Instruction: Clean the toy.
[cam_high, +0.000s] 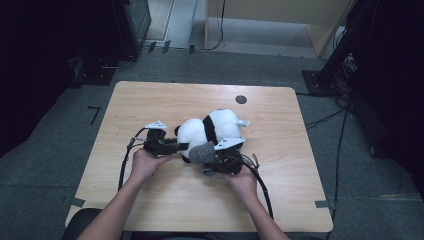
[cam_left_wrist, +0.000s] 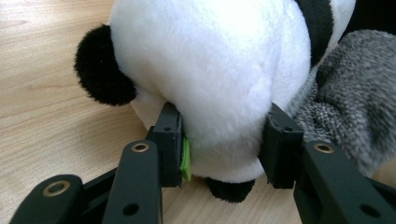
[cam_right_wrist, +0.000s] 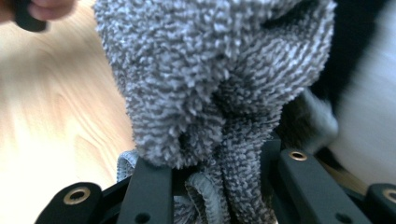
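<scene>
Currently a plush panda (cam_high: 207, 130) lies on its side near the middle of the wooden worktop (cam_high: 150, 100), its white body banded with black. The left tongs (cam_high: 181, 147) come in from the left at the near side of the toy; in the left gripper view their jaws press into the white fur of the panda (cam_left_wrist: 210, 70) from both sides, clamped on it, with a black ear just to the left and a black patch below. The right tongs (cam_high: 205, 161) sit just right of them, gripping a grey fluffy cloth (cam_high: 201, 152) bunched against the panda's near side. In the right gripper view the cloth (cam_right_wrist: 210, 79) rises in thick folds from between the closed jaws, with the panda blurred at the right edge.
</scene>
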